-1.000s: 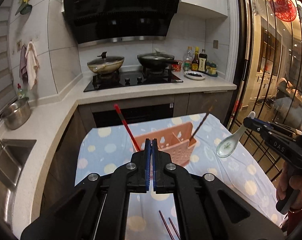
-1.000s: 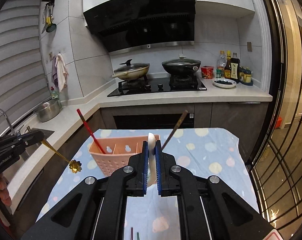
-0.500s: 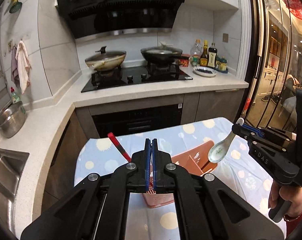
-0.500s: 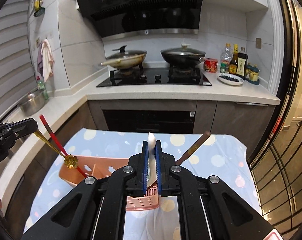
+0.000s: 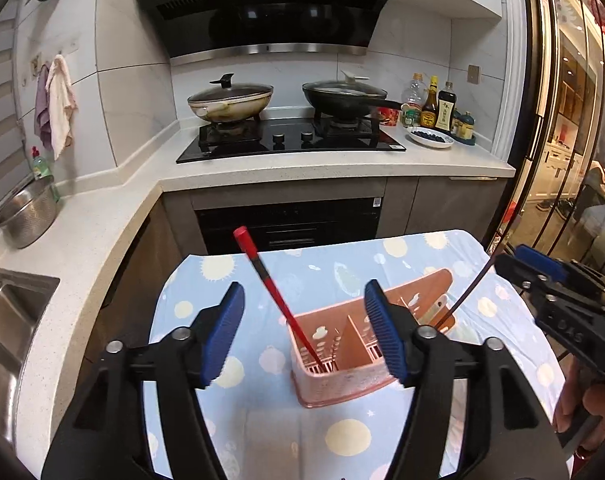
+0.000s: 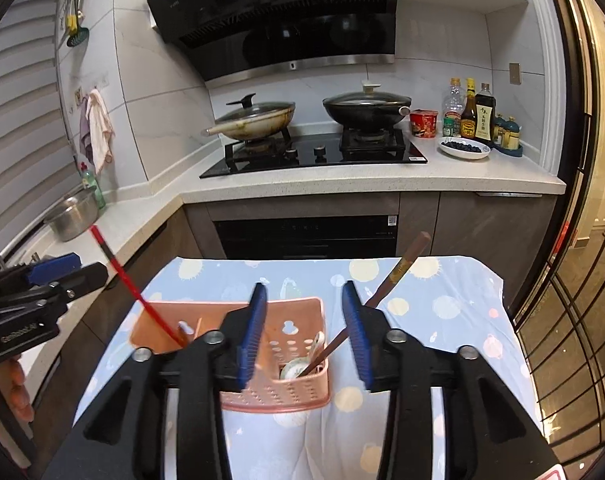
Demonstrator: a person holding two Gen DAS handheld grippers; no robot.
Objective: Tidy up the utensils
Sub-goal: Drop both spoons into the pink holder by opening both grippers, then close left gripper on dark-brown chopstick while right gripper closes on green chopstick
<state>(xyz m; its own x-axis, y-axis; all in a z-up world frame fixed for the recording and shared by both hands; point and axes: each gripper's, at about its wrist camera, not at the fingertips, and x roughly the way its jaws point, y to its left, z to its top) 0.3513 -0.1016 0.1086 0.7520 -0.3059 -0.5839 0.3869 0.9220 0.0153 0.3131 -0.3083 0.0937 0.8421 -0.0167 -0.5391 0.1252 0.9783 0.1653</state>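
Both claws have just been opening and are holding nothing: the left claw (image 5: pixel 304 330) gaping over the pink caddy (image 5: pixel 342 384), the right claw (image 6: pixel 304 334) standing half-open above the spoon (image 6: pixel 298 366) now lying in the caddy's right end.

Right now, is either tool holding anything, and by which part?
Nothing is held. The left tool and right tool both stand open with their jaws having just opened; the white spoon lies inside the pink caddy.
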